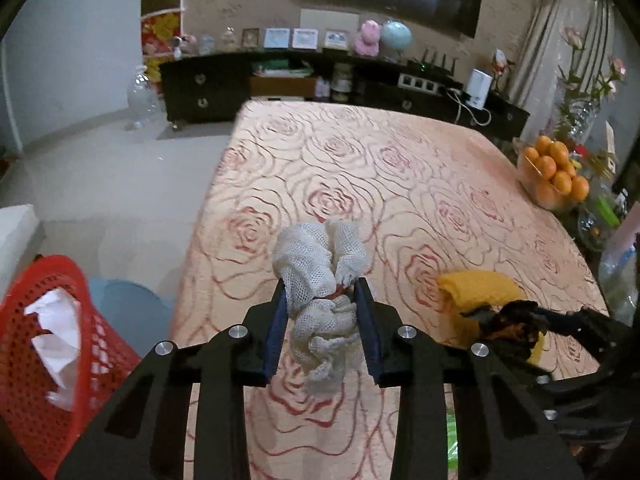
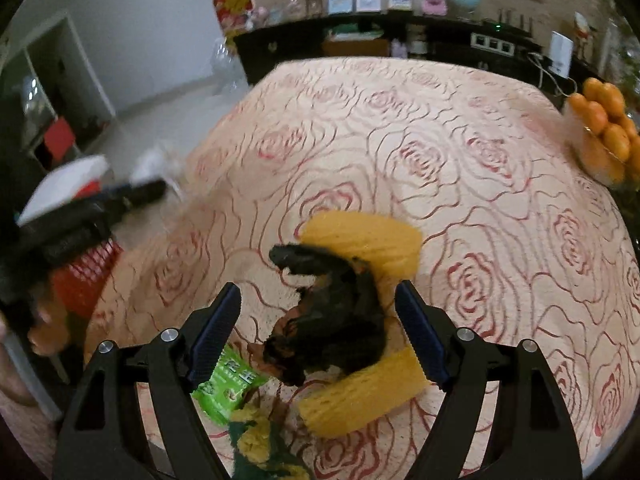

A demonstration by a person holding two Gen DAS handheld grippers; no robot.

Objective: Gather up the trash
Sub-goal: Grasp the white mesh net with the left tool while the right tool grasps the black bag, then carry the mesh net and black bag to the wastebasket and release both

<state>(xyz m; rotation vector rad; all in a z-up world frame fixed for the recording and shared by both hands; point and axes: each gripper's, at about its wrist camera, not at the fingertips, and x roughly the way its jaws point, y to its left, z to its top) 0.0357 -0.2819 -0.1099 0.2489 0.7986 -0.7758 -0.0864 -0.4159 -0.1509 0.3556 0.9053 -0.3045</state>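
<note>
Your left gripper (image 1: 322, 298) clenches the white mesh wad (image 1: 320, 280), lifted over the worktop (image 1: 400, 168) near its left edge; the red basket (image 1: 44, 344) sits just beyond, lower left. Your right gripper (image 2: 320, 308) stands released around the dark peel (image 2: 336, 320) on yellow foam netting (image 2: 360, 240). The far worktop lies open.
</note>
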